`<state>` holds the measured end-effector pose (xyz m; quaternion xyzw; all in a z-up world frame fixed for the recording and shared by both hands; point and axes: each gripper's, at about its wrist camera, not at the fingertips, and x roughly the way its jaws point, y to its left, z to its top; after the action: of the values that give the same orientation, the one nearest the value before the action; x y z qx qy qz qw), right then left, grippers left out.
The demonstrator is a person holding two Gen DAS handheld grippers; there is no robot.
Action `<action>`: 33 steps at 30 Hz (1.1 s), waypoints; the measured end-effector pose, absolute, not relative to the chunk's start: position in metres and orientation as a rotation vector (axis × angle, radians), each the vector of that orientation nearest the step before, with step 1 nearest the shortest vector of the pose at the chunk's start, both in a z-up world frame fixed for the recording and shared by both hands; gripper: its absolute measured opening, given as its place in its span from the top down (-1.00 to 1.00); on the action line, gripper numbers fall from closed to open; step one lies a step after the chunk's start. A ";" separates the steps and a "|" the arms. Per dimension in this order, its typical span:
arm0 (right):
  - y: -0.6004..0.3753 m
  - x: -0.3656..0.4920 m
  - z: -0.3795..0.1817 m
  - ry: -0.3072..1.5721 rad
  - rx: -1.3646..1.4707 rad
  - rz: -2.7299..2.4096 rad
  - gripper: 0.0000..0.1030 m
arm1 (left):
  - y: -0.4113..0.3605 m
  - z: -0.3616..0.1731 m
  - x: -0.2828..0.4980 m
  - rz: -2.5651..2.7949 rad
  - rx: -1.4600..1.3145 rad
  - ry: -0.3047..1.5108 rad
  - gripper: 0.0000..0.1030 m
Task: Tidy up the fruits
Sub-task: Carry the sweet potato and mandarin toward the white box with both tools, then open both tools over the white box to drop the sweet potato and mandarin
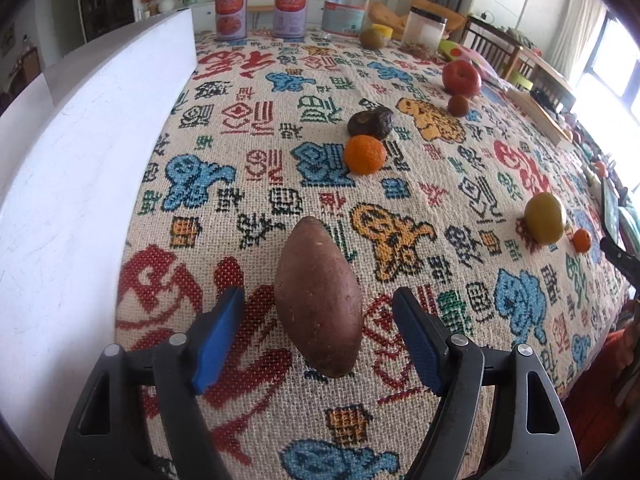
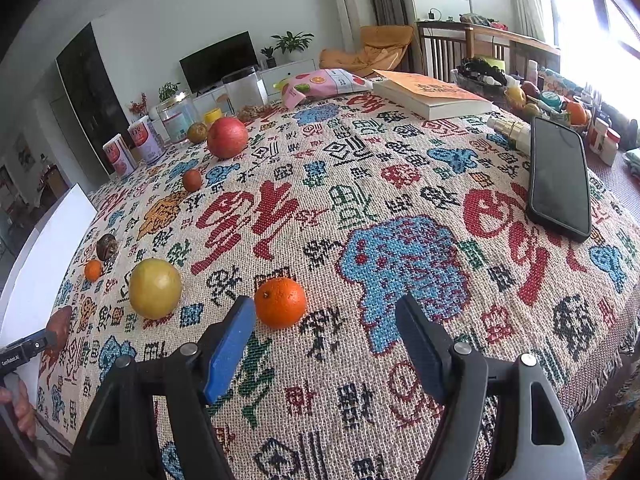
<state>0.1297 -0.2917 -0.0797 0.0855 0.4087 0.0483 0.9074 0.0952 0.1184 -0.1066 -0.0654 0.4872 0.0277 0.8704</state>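
Note:
A reddish-brown sweet potato (image 1: 319,300) lies on the patterned tablecloth (image 1: 256,168) between the blue pads of my left gripper (image 1: 320,294). A gap shows on each side of it, so the gripper is open around it. My right gripper (image 2: 324,308) is open over the cloth with nothing between its fingers. An orange (image 2: 281,302) sits just ahead of its left fingertip, with a yellow-green fruit (image 2: 155,288) further left. Also on the cloth are a mandarin (image 1: 365,155), a dark wrinkled fruit (image 1: 370,121), a red apple (image 1: 461,76) and a small brown fruit (image 1: 458,105).
A white board (image 1: 80,160) stands along the table's left side. Two tins (image 1: 231,12) and jars (image 1: 346,10) line the far edge. A phone (image 2: 559,178), a book (image 2: 432,94) and a snack bag (image 2: 324,82) lie to the right.

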 end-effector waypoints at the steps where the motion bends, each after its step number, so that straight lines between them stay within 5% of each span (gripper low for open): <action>1: -0.294 0.130 -0.080 0.851 0.186 0.102 -0.41 | 0.115 -0.108 0.096 0.086 -0.101 1.016 0.08; 9: -0.251 0.141 -0.086 0.909 0.009 0.204 -0.35 | 0.123 -0.103 0.087 0.052 -0.184 0.998 0.19; 12: -0.243 0.159 -0.090 0.945 -0.033 0.176 -0.16 | 0.123 -0.096 0.082 0.041 -0.189 0.985 0.19; 15: -0.239 0.166 -0.098 1.003 -0.047 0.158 0.39 | 0.125 -0.089 0.077 0.027 -0.213 0.978 0.19; 24: -0.202 0.136 -0.018 0.896 0.032 0.307 0.41 | 0.143 0.018 0.029 -0.129 -0.370 0.802 0.19; 33: 0.041 0.096 0.037 0.897 -0.024 0.928 0.40 | 0.265 0.067 -0.038 0.156 -0.422 0.687 0.19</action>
<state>0.0960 0.0408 0.0366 -0.0110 0.4180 0.4325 0.7988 -0.0376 0.2649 0.0674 -0.2053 0.3340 0.0760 0.9168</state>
